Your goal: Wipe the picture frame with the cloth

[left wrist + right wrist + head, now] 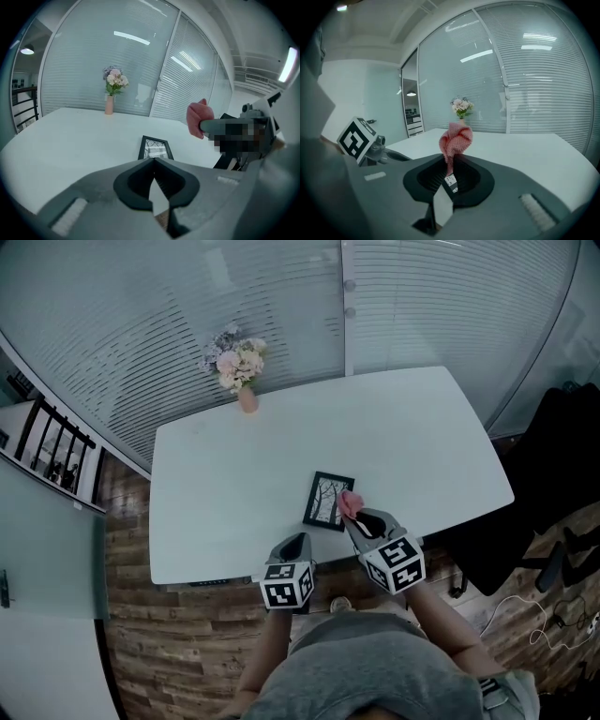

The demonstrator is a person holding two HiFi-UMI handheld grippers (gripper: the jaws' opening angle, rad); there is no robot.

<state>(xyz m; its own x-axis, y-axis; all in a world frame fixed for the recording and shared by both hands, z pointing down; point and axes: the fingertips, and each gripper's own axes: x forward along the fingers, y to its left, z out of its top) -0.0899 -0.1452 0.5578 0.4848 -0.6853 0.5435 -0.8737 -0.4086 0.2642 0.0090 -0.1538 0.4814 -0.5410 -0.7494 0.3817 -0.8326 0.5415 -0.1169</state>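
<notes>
Before a glass wall with blinds stands a white table, and at its near edge is a person in a grey shirt with a gripper in each hand. Over that near edge, the left gripper has its jaws together with nothing between them. The right gripper, just to its right, reaches further over the tabletop. Flat on the table, near the near edge and a little right of its middle, lies the black picture frame. A vase of flowers stands well apart from it, close to the far edge toward the far left corner. The right gripper's jaws are clamped on a bunched pink cloth, which sits by the frame's right side; I cannot tell whether it touches the frame.
</notes>
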